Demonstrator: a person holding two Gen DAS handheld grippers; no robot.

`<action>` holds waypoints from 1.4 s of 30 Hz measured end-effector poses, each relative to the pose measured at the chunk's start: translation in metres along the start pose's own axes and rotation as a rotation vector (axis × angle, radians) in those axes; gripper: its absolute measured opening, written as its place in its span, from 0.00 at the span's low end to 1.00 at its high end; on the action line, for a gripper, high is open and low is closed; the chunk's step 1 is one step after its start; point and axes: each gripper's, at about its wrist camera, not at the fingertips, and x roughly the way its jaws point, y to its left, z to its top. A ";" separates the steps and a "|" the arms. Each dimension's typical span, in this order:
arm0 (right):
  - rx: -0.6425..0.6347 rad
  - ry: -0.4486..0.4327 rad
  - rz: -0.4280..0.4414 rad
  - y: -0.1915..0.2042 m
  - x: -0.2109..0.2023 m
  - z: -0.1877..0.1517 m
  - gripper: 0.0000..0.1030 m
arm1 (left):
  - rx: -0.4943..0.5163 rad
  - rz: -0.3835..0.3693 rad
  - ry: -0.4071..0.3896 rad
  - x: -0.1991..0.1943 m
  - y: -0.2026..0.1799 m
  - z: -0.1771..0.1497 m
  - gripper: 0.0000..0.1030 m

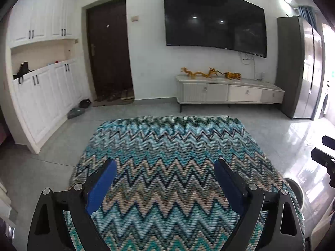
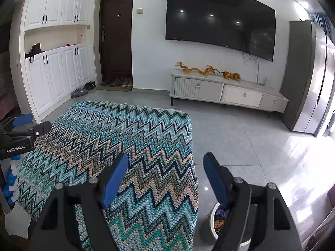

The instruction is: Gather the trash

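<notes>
My left gripper hangs open over a table covered in a teal zigzag cloth, with nothing between its blue pads. My right gripper is open and empty too, above the right edge of the same cloth. Below its right finger a white round bin stands on the floor with coloured wrappers inside, partly hidden by the finger. The bin's rim shows beside the table in the left wrist view. No trash shows on the cloth. Each gripper appears at the edge of the other's view: right gripper, left gripper.
Grey tiled floor surrounds the table. A low TV stand with golden dragon figures stands under a wall TV. White cabinets, a dark door with shoes, and a fridge line the walls.
</notes>
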 end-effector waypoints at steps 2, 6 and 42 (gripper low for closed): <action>-0.020 -0.020 -0.004 0.017 0.002 0.004 0.73 | -0.014 0.051 -0.017 -0.005 0.014 -0.002 0.92; -0.032 -0.058 -0.007 0.036 0.002 0.009 0.80 | -0.045 0.113 -0.061 -0.017 0.031 -0.006 0.97; 0.049 -0.105 -0.082 0.023 0.030 0.010 0.81 | -0.093 0.124 -0.084 0.010 0.033 0.001 1.00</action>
